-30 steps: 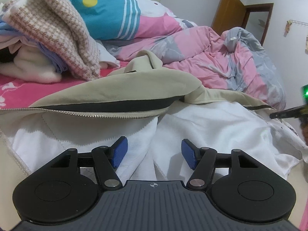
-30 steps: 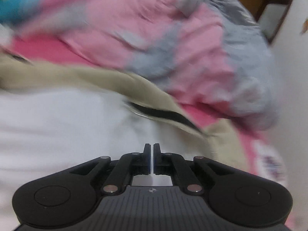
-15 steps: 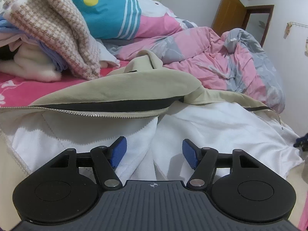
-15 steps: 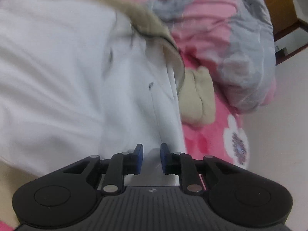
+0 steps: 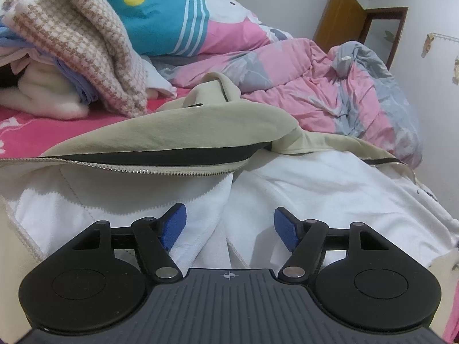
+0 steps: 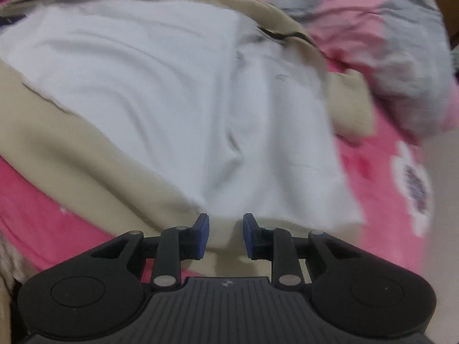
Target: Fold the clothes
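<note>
One beige jacket point(image 5: 178, 132) lies spread on the bed point(image 5: 43, 129), white lining up, with one zipper point(image 5: 120, 167) running along its raised flap. One stack of folded clothes point(image 5: 86, 37) sits at far left, then one pillow point(image 5: 160, 14), then one rumpled quilt point(image 5: 330, 86). Two tongs are in view: the left tongs point(image 5: 229, 226) spread wide over the lining, the right tongs point(image 6: 226, 236) parted and empty at the jacket's hem.

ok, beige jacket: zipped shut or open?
Open. The beige jacket is unzipped: its zipper edge lies free, and the white lining is spread face up. Not folded yet.
</note>
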The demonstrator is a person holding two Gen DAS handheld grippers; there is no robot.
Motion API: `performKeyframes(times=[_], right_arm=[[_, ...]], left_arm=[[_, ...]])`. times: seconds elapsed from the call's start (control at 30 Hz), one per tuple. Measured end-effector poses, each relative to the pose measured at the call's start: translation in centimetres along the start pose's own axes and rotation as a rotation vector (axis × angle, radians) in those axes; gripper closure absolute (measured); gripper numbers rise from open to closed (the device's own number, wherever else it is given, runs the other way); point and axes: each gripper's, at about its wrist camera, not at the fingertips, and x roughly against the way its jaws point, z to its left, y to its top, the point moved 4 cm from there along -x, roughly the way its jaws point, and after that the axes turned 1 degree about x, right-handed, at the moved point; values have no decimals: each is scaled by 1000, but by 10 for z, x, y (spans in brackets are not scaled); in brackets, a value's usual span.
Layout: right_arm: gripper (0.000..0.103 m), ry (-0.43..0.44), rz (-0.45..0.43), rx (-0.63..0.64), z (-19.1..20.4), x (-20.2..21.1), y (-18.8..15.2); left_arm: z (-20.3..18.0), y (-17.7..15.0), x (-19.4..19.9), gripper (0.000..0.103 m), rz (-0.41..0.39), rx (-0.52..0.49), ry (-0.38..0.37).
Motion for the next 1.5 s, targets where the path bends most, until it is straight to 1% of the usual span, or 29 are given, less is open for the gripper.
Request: performKeyframes(times=[0.03,0.07,0.13,0.17,0.2,0.23,0.27,0.33,0.37,0.4,0.43,0.47,0.53,0.63,0.73,0.8,0.87,1.03,1.13,1.23,1.3,1.33,1.37,1.4,1.5], right_arm=[[77,-14,-57,-1,6,8,14],[76,5,-126,-21,12,14,31],[76,94,-276,-54,34,17,70],[75,132,-333,-54,48,13,87],[75,175,-374,-55,62,5,104],[75,232,-397,-65,78,-6,116],[75,264,-387,-71,92,-12,115],[75,318,-355,-81,121,-22,106],[74,311,-328,-90,126,-28,88],[74,301,-344,-130,121,-25,65],[71,292,-369,-176,115,-19,42],[68,295,-364,-242,104,-14,19],[67,263,-332,-387,78,0,-28],[64,139,-229,-525,50,12,-76],[64,112,-261,-729,28,31,-114],[64,136,-316,-872,14,32,-122],[64,163,-373,-1015,1,31,-128],[64,232,-393,-1300,-32,-10,-145],[64,280,-412,-1459,-48,-34,-155],[66,285,-449,-1497,-52,-45,-159],[72,274,-464,-1505,-53,-49,-160],[78,271,-469,-1504,-53,-49,-160],[97,268,-474,-1501,-53,-49,-160],[99,272,-490,-1501,-53,-45,-160],[99,279,-546,-1499,-55,-25,-162]], left_arm=[[0,0,0,34,1,-2,2],[-1,0,0,34,2,-5,5],[-2,0,0,34,5,-13,12],[-3,0,0,34,6,-17,17],[-3,0,0,34,8,-22,23],[-3,0,0,34,11,-27,28],[-4,0,-1,34,13,-31,34],[-5,0,-1,33,17,-39,44],[-5,0,-1,33,18,-41,47],[-5,-1,-1,33,17,-42,48],[-5,-1,-1,33,17,-43,50],[-5,0,-1,33,18,-43,51],[-6,0,-2,32,22,-50,54],[-9,2,-1,31,32,-70,66],[-16,5,9,31,22,-93,69],[-25,5,21,31,11,-126,52],[-37,0,30,31,21,-181,27],[-66,-22,48,31,70,-303,-43],[-77,-37,50,31,89,-355,-41],[-81,-47,47,31,115,-367,-43],[-80,-49,45,31,123,-365,-44],[-80,-50,45,31,127,-365,-43],[-80,-50,44,31,128,-368,-42],[-81,-50,44,31,128,-375,-40],[-83,-48,45,31,139,-386,-38]])
